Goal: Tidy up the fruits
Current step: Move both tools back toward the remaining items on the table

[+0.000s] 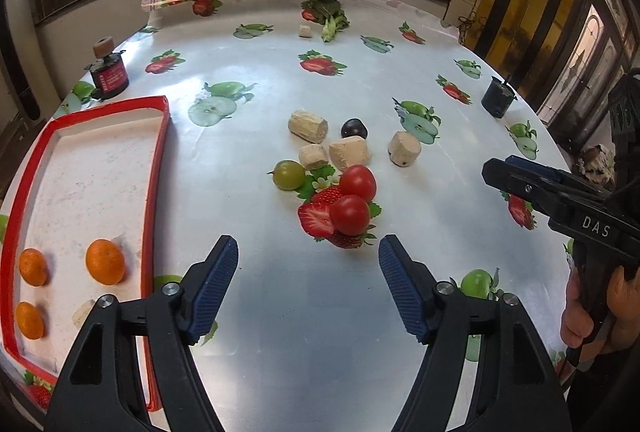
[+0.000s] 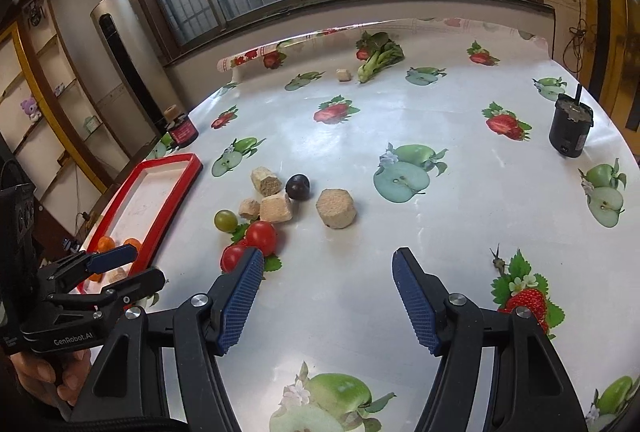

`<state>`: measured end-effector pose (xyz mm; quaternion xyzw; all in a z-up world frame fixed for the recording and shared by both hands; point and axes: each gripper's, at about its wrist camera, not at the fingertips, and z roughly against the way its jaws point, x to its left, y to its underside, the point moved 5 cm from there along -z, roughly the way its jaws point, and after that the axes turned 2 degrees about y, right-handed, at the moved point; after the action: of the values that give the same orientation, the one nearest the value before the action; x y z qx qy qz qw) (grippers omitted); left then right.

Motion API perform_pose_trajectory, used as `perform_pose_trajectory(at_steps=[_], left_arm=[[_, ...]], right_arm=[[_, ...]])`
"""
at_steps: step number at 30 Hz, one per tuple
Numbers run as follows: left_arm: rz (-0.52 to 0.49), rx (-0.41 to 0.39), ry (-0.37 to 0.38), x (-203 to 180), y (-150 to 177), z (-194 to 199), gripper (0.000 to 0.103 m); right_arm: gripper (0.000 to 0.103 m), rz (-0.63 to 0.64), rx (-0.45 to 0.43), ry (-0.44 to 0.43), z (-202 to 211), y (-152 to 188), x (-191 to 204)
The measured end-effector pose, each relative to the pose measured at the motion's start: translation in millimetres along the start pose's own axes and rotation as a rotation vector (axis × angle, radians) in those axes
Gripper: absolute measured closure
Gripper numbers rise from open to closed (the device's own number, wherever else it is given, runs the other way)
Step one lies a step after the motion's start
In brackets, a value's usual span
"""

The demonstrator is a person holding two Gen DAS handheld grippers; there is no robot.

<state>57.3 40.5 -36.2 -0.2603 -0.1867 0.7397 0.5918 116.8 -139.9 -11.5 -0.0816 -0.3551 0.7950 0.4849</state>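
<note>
Standing by the table (image 1: 280, 292), I see both claws hanging over the shiny cloth with nothing in them. The left claw (image 1: 308, 252) is spread wide, empty — its blue tips sit just near two red tomatoes (image 1: 354, 199) that touch each other. A green grape (image 1: 289, 174) lies just left of them, and a dark plum (image 1: 354, 128) sits a bit farther back among some pale cork-like chunks (image 1: 348, 153). On the left is a red-rimmed tray (image 1: 158, 167) with three small oranges (image 1: 105, 261) at its near end. The right claw (image 2: 328, 264) is released too, with only bare cloth between its tips. Far back lie some leafy greens (image 2: 380, 55). A dark can (image 2: 570, 129) stands at the far right.
</note>
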Motion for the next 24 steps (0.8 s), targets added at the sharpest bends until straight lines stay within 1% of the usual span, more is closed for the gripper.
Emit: perform_pose_trajectory(at_steps=[2,7,10,13,14,17,18,19,20,21,22,24], left_arm=[[-0.005,0.014,0.008,-2,1,-7,0.03],[-0.024,0.045,0.033,-11,-2,-28,0.031],[-0.023,0.066,0.033,-15,-6,-43,0.031],[-0.019,0.089,0.042,-17,-11,-55,0.031],[-0.017,0.094,0.041,-17,-12,-59,0.031],[-0.02,0.105,0.029,-16,-15,-70,0.031],[-0.017,0.111,0.029,-16,-14,-75,0.032],[-0.016,0.12,0.032,-15,-14,-80,0.048],[-0.027,0.099,0.023,-15,-15,-80,0.057],[-0.036,0.097,0.036,-16,-15,-78,0.065],[-0.03,0.107,0.067,-16,-15,-78,0.074],[-0.036,0.088,0.045,-14,-14,-72,0.074]], right_arm=[[0.034,0.011,0.011,0.01,-7,-2,1],[0.035,0.046,0.059,0.002,-38,-5,6],[0.042,0.059,0.08,-0.001,-59,-10,8],[0.044,0.076,0.109,0.003,-81,-17,10],[0.048,0.084,0.117,0.012,-88,-18,11],[0.052,0.087,0.138,0.036,-107,-22,10],[0.053,0.086,0.147,0.039,-112,-22,9],[0.056,0.086,0.158,0.046,-118,-21,9],[0.064,0.085,0.168,0.055,-123,-20,7],[0.066,0.092,0.154,0.07,-124,-20,7],[0.066,0.102,0.149,0.076,-123,-19,8],[0.066,0.102,0.147,0.066,-118,-19,10]])
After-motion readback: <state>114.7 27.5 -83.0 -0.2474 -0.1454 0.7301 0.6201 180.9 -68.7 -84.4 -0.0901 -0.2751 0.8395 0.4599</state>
